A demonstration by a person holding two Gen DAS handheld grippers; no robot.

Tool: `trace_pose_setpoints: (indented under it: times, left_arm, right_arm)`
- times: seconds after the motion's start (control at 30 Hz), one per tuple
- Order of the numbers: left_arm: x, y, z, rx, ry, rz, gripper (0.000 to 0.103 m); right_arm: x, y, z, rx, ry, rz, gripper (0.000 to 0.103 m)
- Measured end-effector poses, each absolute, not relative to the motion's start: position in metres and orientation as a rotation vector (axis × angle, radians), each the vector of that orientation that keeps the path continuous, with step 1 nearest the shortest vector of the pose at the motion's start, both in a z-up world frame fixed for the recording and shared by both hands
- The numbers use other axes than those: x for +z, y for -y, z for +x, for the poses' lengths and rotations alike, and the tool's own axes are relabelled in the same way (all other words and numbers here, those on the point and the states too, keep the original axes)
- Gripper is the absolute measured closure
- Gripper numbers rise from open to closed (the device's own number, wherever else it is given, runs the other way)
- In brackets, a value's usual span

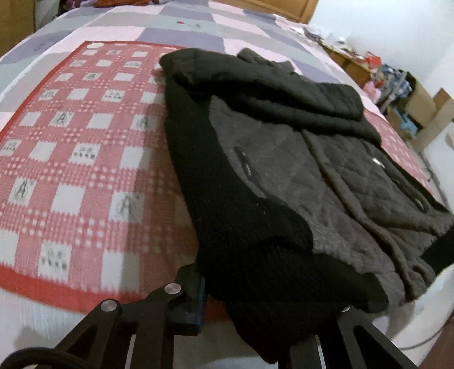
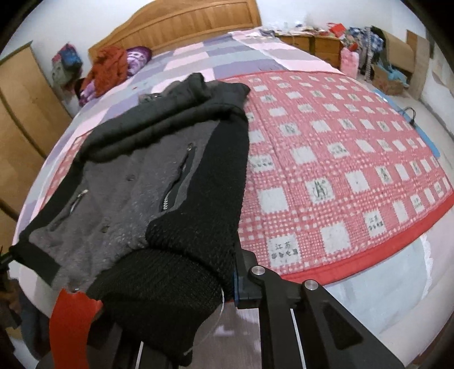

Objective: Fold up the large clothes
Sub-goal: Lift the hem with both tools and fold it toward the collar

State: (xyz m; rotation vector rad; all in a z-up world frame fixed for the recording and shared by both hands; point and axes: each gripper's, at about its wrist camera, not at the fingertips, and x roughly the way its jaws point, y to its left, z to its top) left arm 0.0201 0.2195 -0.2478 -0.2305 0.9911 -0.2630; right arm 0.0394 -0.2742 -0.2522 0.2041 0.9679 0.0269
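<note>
On a bed spread with a red-and-white checked quilted mat [image 1: 85, 159], a grey quilted jacket with black knitted sleeves and a black hood [image 1: 283, 170] lies lengthwise, hood toward the wooden headboard [image 2: 181, 25], hem toward the grippers. Left of the jacket, the left gripper [image 1: 272, 318] is clamped on the black ribbed cuff end of the sleeve [image 1: 241, 227] that runs along the jacket's left side; the pinched cloth hides one finger. On the jacket's other flank, the right gripper [image 2: 176, 295] is likewise closed on the matching sleeve [image 2: 204, 204], its cuff bunched between the jaws. Both sleeves already lie along the jacket's long axis, which points straight away from both grippers. Each hand looks equally near, so the coming fold likely carries cuffs or hem forward toward the hood.
</note>
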Motion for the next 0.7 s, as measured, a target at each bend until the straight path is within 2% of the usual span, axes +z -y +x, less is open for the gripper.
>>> trace_pose_setpoints:
  times: [0.4,0.5,0.7]
  left_arm:
    - [-0.233,-0.214,-0.059,-0.254,-1.206,-0.273,0.088]
    - [-0.218,-0.217,-0.038,-0.23,-1.167,-0.284,0.088]
    - [-0.182,-0.221,0.042,-0.193,-1.04,-0.275,0.088]
  right_arm:
    - [-0.212,0.295,-0.025,0.086,-1.178,0.118,0.091]
    - [-0.202,0.301,-0.017,0.092,-1.168,0.135,0.091]
    - [-0.166,0.303,0.059,0.184,-0.998,0.162,0.091]
